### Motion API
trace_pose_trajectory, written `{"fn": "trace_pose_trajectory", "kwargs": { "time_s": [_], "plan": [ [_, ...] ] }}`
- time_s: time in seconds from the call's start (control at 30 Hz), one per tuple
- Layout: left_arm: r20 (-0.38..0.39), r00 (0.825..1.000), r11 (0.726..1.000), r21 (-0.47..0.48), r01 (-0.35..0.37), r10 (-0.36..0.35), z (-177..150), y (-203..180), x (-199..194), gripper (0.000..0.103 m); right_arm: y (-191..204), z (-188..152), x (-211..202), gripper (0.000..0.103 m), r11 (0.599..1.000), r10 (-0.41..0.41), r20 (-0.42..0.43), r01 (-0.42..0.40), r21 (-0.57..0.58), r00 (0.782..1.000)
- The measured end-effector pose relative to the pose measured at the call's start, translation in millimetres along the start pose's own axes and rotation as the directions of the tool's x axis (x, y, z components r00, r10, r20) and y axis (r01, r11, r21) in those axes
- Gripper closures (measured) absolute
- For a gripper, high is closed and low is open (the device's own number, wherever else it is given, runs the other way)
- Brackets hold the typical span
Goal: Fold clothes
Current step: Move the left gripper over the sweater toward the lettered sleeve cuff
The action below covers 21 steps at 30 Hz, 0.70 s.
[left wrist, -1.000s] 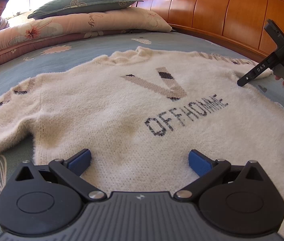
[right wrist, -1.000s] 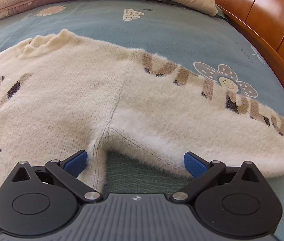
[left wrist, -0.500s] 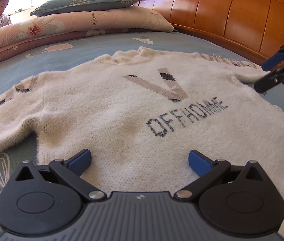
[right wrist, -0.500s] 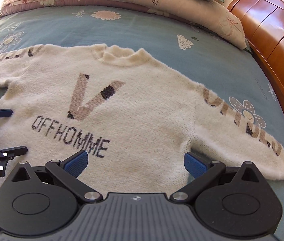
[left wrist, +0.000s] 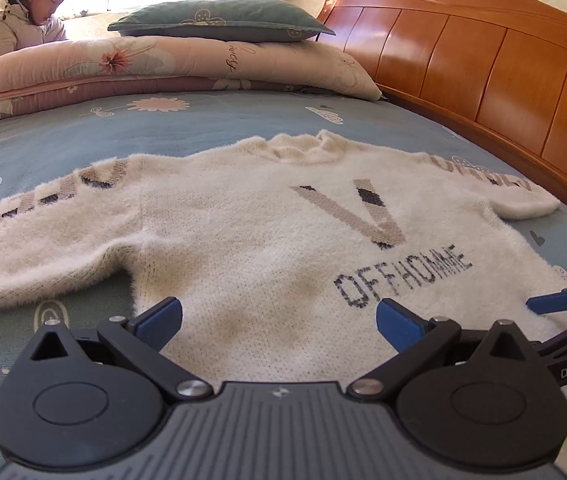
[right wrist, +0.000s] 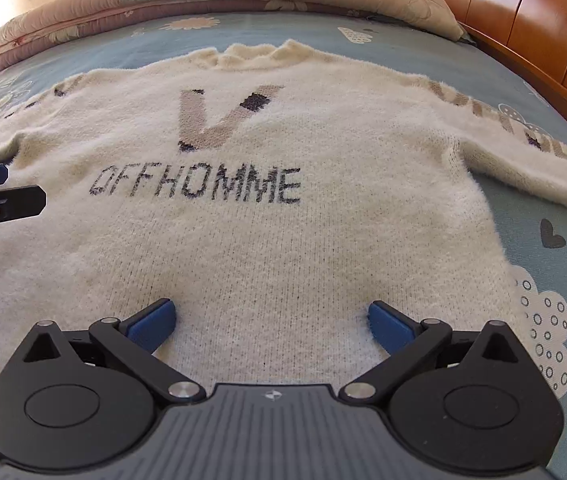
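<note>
A cream fuzzy sweater (left wrist: 243, 232) lies flat and face up on the blue bed sheet (left wrist: 83, 136). It shows a "V" and the word "OFFHOMME", and both sleeves are spread sideways. My left gripper (left wrist: 279, 320) hovers open over the sweater's lower left part with nothing between its fingers. My right gripper (right wrist: 271, 320) is open over the lower middle of the sweater (right wrist: 283, 152), also holding nothing. One blue pad (left wrist: 549, 303) of the right gripper shows at the right edge of the left wrist view. The left gripper's fingers (right wrist: 7, 200) reach in at the left edge of the right wrist view.
A folded floral quilt (left wrist: 143, 60) with a green pillow (left wrist: 219, 20) on top lies along the far side of the bed. The wooden headboard (left wrist: 483, 60) runs along the right. A person (left wrist: 27, 12) sits behind the quilt by the window.
My right gripper has swung from the right sleeve and armpit back to the sweater's lower body, close beside my left gripper. The left gripper has lifted slightly. Both stayed open.
</note>
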State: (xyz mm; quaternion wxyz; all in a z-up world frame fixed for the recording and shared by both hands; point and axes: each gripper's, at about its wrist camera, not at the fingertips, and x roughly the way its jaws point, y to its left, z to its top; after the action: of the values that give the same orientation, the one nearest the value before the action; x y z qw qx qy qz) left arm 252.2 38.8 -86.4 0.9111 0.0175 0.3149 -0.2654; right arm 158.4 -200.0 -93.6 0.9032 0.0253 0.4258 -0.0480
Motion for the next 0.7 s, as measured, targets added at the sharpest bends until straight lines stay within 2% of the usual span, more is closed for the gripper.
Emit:
{"fn": "trace_pose_trajectory", "kwargs": {
  "time_s": [0.23,0.3,0.37,0.4,0.5,0.57,0.63,0.67,0.7],
  "plan": [
    [0.107,0.992,0.990,-0.127,-0.060,0.074,26.0,50.9,-17.3,0.001,-1.1,-5.8,-0.3,0.000,1.000,-0.016,0.051,0.014,0.028,0.999],
    [0.106,0.990,0.978,-0.198,-0.066,0.089,34.4,74.4,-15.8,0.001,-0.6,-6.1,0.3,0.000,0.999,-0.017,0.053,0.015,0.035,0.998],
    [0.095,0.992,0.956,-0.286,-0.057,0.087,42.7,103.4,-12.3,0.001,0.8,-7.0,0.4,0.000,0.999,-0.022,0.057,0.020,0.034,0.998],
    [0.088,0.993,0.934,-0.355,-0.043,0.079,43.6,119.7,-9.1,0.001,1.5,-7.5,0.4,0.000,0.999,-0.025,0.059,0.023,0.033,0.998],
    [0.033,0.999,0.883,-0.468,-0.020,0.040,37.3,152.6,2.7,0.001,2.4,-9.5,0.1,0.000,0.999,-0.028,0.069,0.026,0.031,0.997],
    [-0.034,0.997,0.882,-0.465,-0.071,0.063,29.9,165.2,8.2,0.001,2.4,-10.5,-0.1,0.000,0.999,-0.028,0.075,0.026,0.032,0.997],
    [-0.036,0.998,0.877,-0.476,-0.071,0.061,27.7,170.8,2.2,0.001,2.5,-10.7,0.0,0.000,0.999,-0.031,0.078,0.028,0.034,0.996],
    [-0.044,0.995,0.861,-0.499,-0.099,0.088,28.7,173.5,-1.5,0.001,2.6,-10.8,0.0,0.000,0.999,-0.032,0.080,0.029,0.036,0.996],
    [-0.058,0.987,0.835,-0.528,-0.157,0.149,29.9,175.8,-7.8,0.001,2.8,-11.4,-0.2,0.000,0.999,-0.034,0.084,0.031,0.036,0.996]
  ]
}}
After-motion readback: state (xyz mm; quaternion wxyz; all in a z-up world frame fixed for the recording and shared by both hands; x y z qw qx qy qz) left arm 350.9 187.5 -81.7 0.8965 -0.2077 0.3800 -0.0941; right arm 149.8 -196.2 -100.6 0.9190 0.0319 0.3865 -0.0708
